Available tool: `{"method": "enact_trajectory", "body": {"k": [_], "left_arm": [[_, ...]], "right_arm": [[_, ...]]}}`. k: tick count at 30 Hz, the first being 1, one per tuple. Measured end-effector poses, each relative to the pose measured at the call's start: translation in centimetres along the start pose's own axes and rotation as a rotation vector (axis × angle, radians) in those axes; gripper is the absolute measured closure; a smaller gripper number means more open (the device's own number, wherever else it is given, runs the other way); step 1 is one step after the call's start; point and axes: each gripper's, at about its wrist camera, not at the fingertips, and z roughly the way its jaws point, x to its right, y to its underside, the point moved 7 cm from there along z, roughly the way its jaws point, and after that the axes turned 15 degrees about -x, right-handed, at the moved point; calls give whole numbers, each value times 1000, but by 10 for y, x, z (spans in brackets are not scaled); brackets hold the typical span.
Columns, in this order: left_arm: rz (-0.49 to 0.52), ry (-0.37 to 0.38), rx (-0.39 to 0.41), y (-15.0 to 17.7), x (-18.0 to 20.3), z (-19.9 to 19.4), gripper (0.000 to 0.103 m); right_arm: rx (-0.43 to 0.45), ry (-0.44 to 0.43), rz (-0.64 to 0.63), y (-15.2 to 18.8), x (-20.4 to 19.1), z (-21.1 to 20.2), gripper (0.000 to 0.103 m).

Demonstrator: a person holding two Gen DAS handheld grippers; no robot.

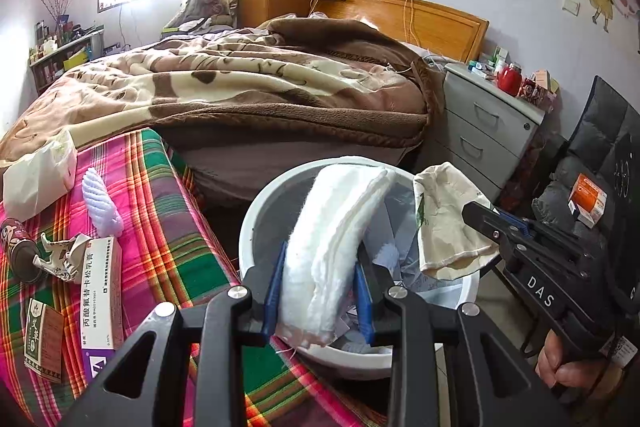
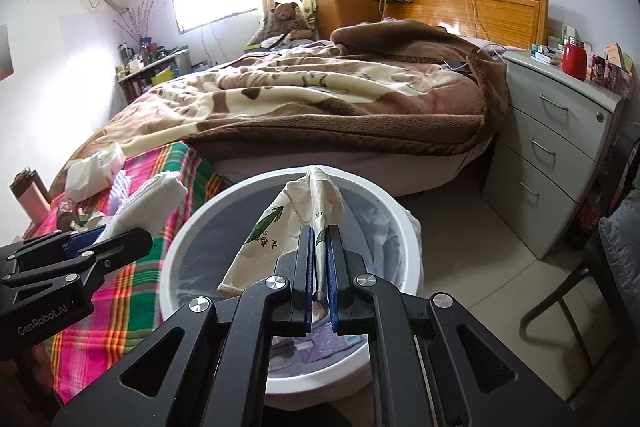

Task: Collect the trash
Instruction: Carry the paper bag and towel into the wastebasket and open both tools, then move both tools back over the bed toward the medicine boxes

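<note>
I have a folded white pad (image 1: 336, 247) clamped between my left gripper (image 1: 320, 301) fingers, hanging over the white trash bin (image 1: 256, 211) just beyond the tips. My right gripper (image 2: 319, 267) is closed tight on a crumpled cream wrapper (image 2: 288, 223) above the same bin. Left of my left fingers, boxes (image 1: 100, 291) lie on a plaid cloth (image 1: 168, 227).

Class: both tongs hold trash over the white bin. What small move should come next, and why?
Probably open both tongs. The left tongs grip a white pad and the right tongs a paper bag, both already above the bin, so they should drop in.
</note>
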Motion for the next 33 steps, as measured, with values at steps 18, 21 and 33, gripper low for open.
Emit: {"method": "enact_trajectory", "body": {"k": [18, 21, 33], "left_arm": [[0, 21, 19, 0, -2, -10, 39], [-4, 6, 32, 3, -7, -17, 38], [-54, -29, 77, 21, -35, -46, 34]], "right_arm": [[-30, 20, 8, 0, 3, 1, 62], [-23, 17, 5, 0, -1, -1, 62], [8, -32, -14, 3, -29, -15, 57]]}}
